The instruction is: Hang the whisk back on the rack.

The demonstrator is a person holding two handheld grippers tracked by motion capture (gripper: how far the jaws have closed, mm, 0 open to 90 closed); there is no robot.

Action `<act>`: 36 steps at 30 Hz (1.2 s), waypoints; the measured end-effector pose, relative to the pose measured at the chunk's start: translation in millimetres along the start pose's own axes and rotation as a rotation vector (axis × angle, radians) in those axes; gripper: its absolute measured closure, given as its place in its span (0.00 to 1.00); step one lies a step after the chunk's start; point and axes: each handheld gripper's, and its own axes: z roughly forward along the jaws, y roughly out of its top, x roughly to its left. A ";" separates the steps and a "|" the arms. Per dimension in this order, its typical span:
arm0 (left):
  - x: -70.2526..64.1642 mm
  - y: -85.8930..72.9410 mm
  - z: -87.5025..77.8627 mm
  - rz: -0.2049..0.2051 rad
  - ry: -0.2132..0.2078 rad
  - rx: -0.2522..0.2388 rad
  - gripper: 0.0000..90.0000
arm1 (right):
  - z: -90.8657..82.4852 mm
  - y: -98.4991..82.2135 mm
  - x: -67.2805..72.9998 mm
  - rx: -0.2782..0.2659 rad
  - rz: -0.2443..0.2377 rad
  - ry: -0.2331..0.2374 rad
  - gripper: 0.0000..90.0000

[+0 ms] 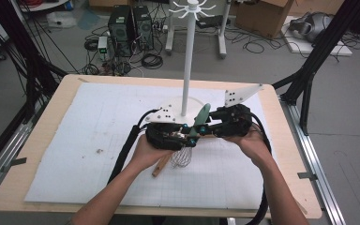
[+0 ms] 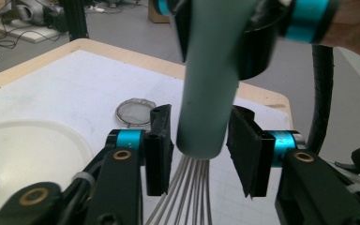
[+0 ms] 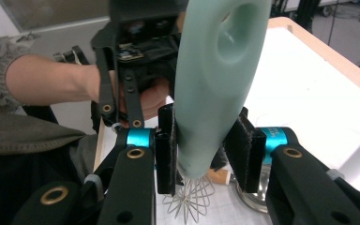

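A whisk with a pale green, rounded plastic handle and a balloon of thin steel wires is held up between the two grippers above the white gridded mat that covers the wooden table, just in front of the round base of a white post stand. In the left gripper view, the left gripper has its black pads spread on either side of the handle's lower end, with gaps showing on both sides, so it is not pressing. In the right gripper view, the right gripper pinches the handle near its wire end, both pads against the plastic. A small round wire-mesh strainer lies on the mat beyond the left gripper, and a wooden stick handle rests on the mat under the hands.
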 end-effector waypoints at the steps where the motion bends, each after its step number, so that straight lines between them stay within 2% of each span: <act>1: 0.0 -0.3 -0.1 0.000 -0.011 0.005 0.64 | 1.2 1.3 0.3 0.002 -0.010 0.011 0.74; 3: -0.8 -0.3 -0.7 0.011 -0.016 0.012 0.67 | 3.1 3.6 0.8 0.009 -0.023 0.019 0.74; 5: -1.7 0.4 -2.1 0.023 0.011 0.012 0.75 | 5.4 5.5 1.0 0.009 -0.030 0.028 0.74; 7: -0.9 0.4 -2.9 0.017 0.025 0.009 0.75 | 7.6 6.5 2.4 0.001 -0.024 0.000 0.73; 10: -1.4 0.8 -3.1 -0.007 0.068 -0.006 0.76 | 11.5 5.9 6.4 -0.002 -0.009 -0.066 0.68; 11: -1.6 0.9 -3.0 -0.004 0.080 -0.010 0.76 | 13.5 5.3 7.3 0.005 -0.006 -0.082 0.68; 14: -3.7 2.0 -1.7 -0.020 0.112 -0.028 0.76 | 18.2 3.8 9.7 0.005 0.006 -0.106 0.67; 17: -4.4 1.7 -0.5 -0.018 0.129 -0.020 0.76 | 23.0 3.5 11.2 0.005 0.001 -0.140 0.74; 19: -3.0 1.2 -1.7 -0.021 0.110 -0.024 0.76 | 24.0 3.2 8.7 -0.006 0.018 -0.115 0.75; 21: -1.4 0.1 -3.9 -0.026 0.083 -0.036 0.74 | 24.3 3.3 7.6 -0.010 0.015 -0.095 0.76; 24: 1.0 -0.5 -8.1 -0.030 0.043 -0.046 0.65 | 24.8 2.9 5.4 -0.016 0.006 -0.049 0.76; 26: 2.6 -1.7 -9.9 -0.038 0.000 -0.048 0.64 | 25.6 2.6 3.5 -0.028 0.009 0.006 0.76; 27: 3.9 -2.7 -11.0 -0.038 -0.035 -0.047 0.64 | 26.0 2.7 3.1 -0.034 0.001 0.023 0.76; 28: 4.5 -3.1 -11.9 -0.035 -0.049 -0.046 0.63 | 26.5 2.9 2.9 -0.038 -0.006 0.031 0.76; 32: 3.3 -3.6 -15.9 -0.012 -0.022 -0.050 0.76 | 28.1 3.2 2.4 -0.043 -0.005 0.053 0.76; 34: 2.1 -2.8 -16.5 -0.015 0.012 -0.057 0.76 | 28.5 4.3 4.1 -0.051 -0.003 0.024 0.75; 36: 0.5 -1.8 -16.4 -0.026 0.045 -0.067 0.76 | 28.8 5.9 7.8 -0.061 -0.010 -0.030 0.73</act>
